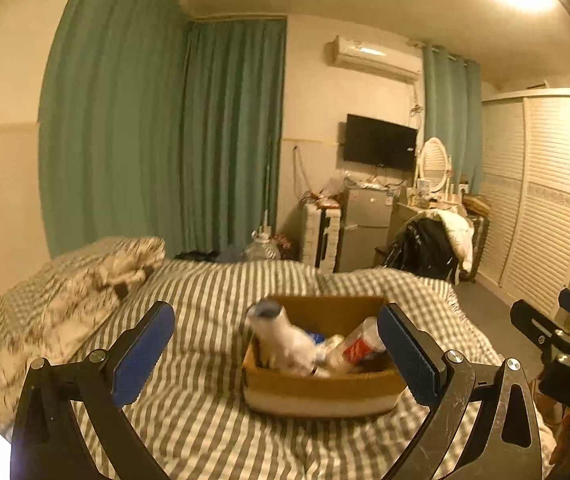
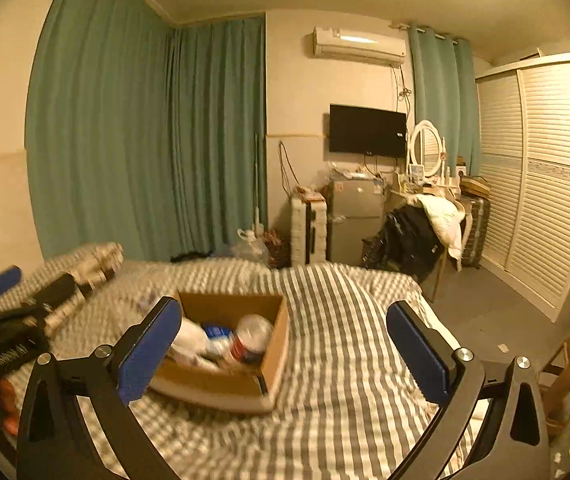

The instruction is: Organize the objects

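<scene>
Objects lay packed in the cardboard box (image 1: 317,394) on the striped bed (image 1: 205,420): a white bottle (image 1: 285,344), a red-labelled can (image 2: 251,340). Left gripper (image 1: 275,352) and right gripper (image 2: 285,354) both stood spread wide, holding nothing.

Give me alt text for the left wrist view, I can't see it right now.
An open brown cardboard box sits on a grey-and-white striped bed cover, holding a white plastic bottle and a red-labelled container. The left hand-held gripper frames it, blue pads wide apart and empty. Teal curtains hang behind.
</scene>
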`<state>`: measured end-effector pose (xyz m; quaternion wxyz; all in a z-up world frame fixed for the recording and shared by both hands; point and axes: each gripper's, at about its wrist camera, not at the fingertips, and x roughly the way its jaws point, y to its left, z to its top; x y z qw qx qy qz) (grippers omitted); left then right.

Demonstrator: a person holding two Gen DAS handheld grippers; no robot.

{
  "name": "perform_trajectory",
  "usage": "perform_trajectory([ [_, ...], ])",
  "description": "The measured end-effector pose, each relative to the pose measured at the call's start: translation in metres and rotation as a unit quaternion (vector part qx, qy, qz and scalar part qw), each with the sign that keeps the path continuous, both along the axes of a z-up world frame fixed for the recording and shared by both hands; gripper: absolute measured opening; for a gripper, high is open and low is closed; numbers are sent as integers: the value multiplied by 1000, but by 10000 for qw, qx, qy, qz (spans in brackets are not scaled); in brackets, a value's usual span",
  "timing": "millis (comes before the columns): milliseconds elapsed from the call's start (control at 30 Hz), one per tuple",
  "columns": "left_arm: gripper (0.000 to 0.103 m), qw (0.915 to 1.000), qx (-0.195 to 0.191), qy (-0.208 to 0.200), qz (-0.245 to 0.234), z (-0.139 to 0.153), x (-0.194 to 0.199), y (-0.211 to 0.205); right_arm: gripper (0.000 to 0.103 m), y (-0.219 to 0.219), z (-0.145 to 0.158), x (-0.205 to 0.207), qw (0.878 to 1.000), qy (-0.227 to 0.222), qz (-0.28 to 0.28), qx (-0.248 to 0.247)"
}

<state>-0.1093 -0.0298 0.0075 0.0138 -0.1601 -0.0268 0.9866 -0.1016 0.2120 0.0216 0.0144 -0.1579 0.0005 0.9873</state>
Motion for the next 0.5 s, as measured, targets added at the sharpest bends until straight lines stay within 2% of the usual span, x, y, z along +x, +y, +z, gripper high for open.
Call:
perform_trajectory([
  [100,103,9999,39,-61,156,-8,4,-5,103,-2,-17,-9,9997,-229,-27,112],
  [500,103,9998,32,-166,130,-16,7,-8,103,-10,-25,-12,9994,-204,-66,259],
])
